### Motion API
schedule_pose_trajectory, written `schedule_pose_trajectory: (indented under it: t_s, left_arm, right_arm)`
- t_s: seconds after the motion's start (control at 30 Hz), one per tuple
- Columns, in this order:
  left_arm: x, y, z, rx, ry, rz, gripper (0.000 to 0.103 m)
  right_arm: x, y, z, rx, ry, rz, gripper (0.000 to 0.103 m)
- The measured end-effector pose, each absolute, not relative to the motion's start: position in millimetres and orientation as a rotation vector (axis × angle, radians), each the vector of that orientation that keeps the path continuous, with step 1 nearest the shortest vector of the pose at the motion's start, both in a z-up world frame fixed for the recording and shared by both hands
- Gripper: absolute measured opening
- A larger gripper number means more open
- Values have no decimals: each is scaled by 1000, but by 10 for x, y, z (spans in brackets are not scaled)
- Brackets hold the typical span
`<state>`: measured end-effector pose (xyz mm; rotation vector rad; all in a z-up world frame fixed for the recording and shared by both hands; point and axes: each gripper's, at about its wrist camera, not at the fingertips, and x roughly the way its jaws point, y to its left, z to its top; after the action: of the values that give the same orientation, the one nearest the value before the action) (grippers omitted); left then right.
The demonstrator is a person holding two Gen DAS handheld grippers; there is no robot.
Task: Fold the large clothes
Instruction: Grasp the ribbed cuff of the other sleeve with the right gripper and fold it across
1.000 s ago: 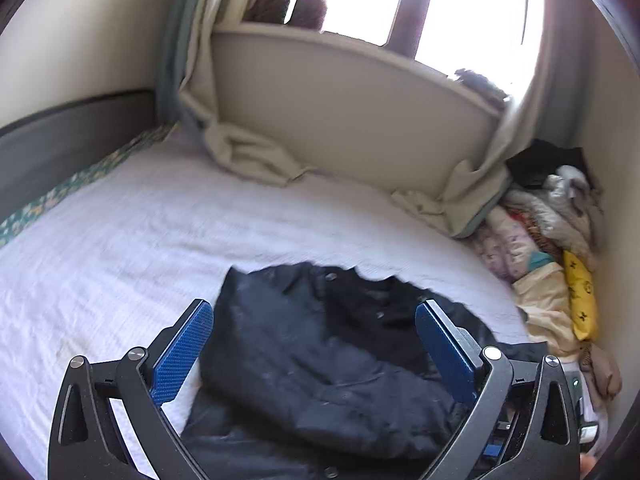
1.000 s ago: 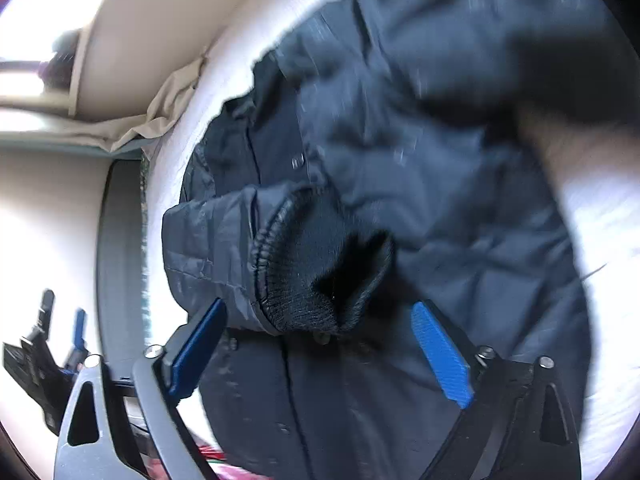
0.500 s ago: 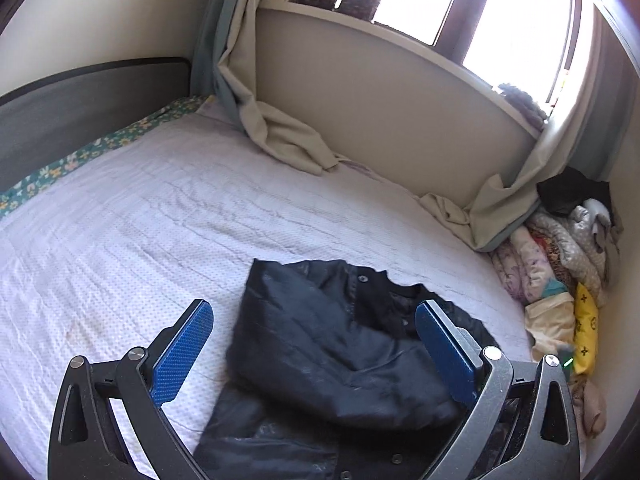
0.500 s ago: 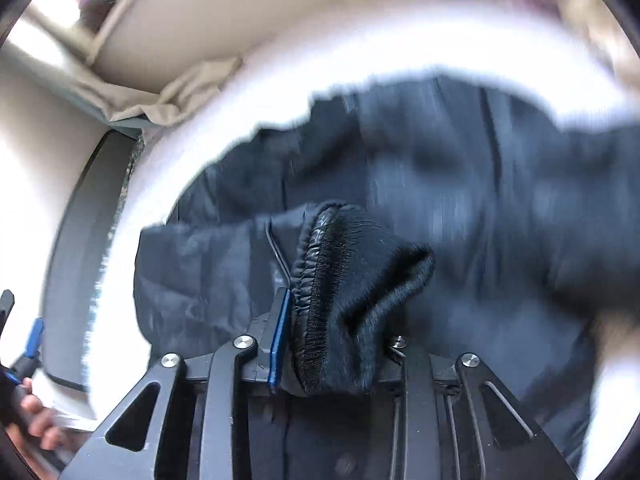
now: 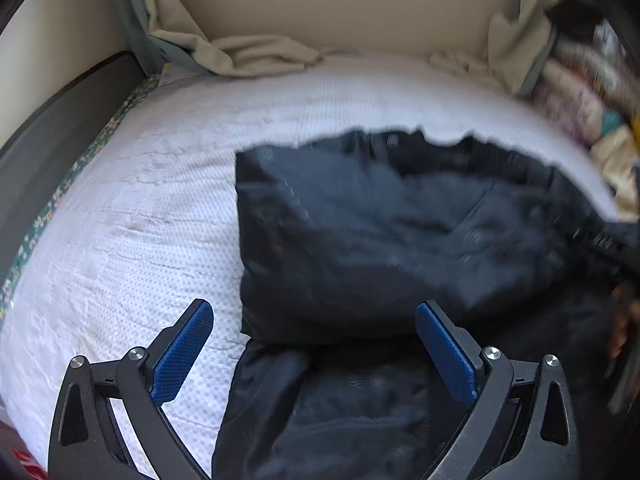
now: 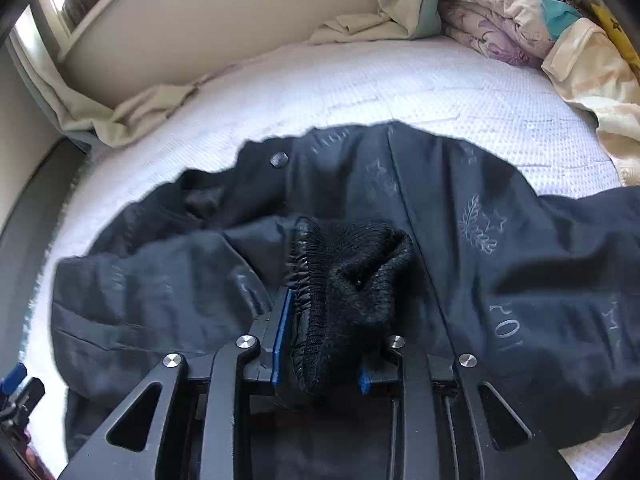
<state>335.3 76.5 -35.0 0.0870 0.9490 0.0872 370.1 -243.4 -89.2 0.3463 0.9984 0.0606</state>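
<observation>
A large black jacket [image 5: 380, 232] lies crumpled on the white bed [image 5: 140, 208]. It also fills the right wrist view [image 6: 500, 280]. My left gripper [image 5: 314, 350] is open and empty, low over the jacket's near left edge. My right gripper [image 6: 320, 340] is shut on the jacket's black ribbed knit cuff [image 6: 352, 280] and holds the sleeve end lifted over the jacket body. The tip of the left gripper shows at the lower left of the right wrist view [image 6: 16, 388].
A pile of folded floral bedding and clothes [image 6: 540, 28] lies on the bed's far right. Beige curtains [image 5: 248, 54] drape onto the bed below the window sill. A dark headboard [image 5: 52, 120] lines the left side.
My right gripper closed on the knit cuff and swung it with the sleeve over the jacket. My left gripper stayed open and dipped closer to the jacket's left edge.
</observation>
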Motion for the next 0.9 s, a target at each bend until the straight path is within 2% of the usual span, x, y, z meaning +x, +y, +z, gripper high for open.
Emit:
schedule_pose_trajectory:
  t_s: [0.1,0.17,0.23,0.37,0.43,0.5,0.57,0.67,0.9]
  left_arm:
    - [3481,825,-570,86,1008,115,102]
    - [3498,868,-598,69,1024,124,102]
    - [3490,893,-535,41,1011,113,102]
    - [3448,852,-367,31,942,93,101]
    - [3475,848,-380,19,945,89,96]
    - [3540,855,-490,-9,989,70,90]
    - [3604,851,-606,-15,1022,76,89]
    - [3660,856,-733,20,1032,125,89]
    - [3755,938,-876,1,1051,140,92]
  right_arm:
    - [3698,-2406,-899,323,1000,54,36]
    - [3664,-2425,-843,340,1006,49,55]
    - [3615,-2465,-722,352,990,26,59]
    - [3420,-2418,-360,305,874,7,59]
    - [3349,-2360,-270,308,856,43,59]
    - [3289,-2274,-237,311,852,89,50]
    - [3292,-2130,-306,270,890,141,28]
    - [3348,-2021,-505,222,949,150,10]
    - [3578,-1954,-989,169,1025,128,2]
